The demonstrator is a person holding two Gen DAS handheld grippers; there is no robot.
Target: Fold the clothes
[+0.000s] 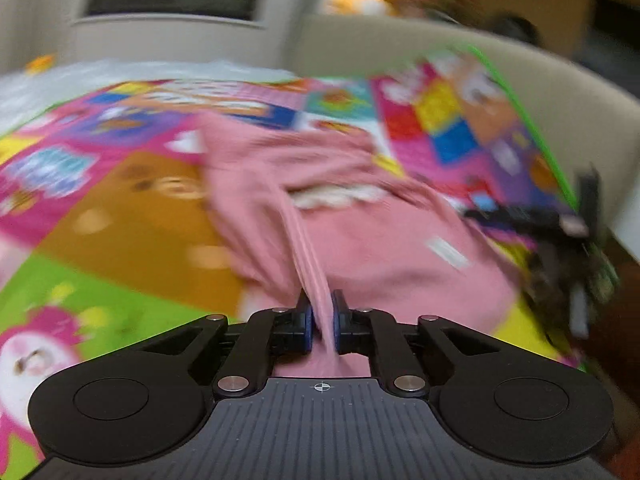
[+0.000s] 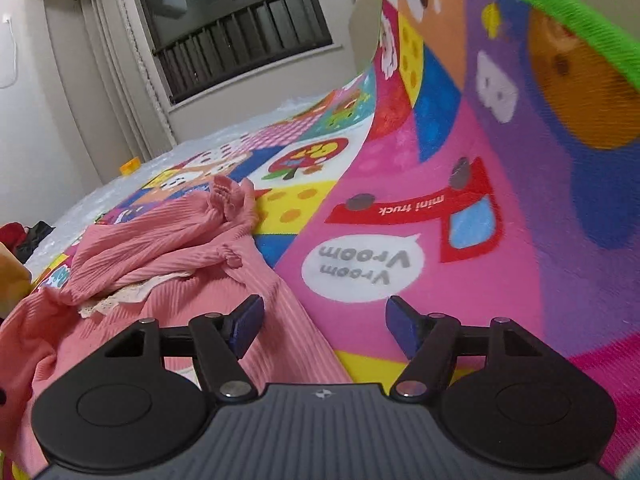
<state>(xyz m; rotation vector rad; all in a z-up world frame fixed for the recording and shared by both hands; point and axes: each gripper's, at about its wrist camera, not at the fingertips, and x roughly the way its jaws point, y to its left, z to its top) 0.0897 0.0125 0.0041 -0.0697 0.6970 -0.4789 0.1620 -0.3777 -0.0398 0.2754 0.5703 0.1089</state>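
A strip of the pink garment (image 1: 320, 248) is pinched by the left gripper (image 1: 322, 322) — blurred, seemingly taut; the right gripper (image 2: 325, 330) is held spread above the play mat (image 2: 460, 280).

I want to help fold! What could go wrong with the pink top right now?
1. The left gripper pinches only a thin strip of the pink top, so it may slip out or pull the cloth crooked.
2. The right gripper is open, holding nothing, so the far side might drag and bunch.
3. The top is already crumpled on the play mat; folding now could trap wrinkles.
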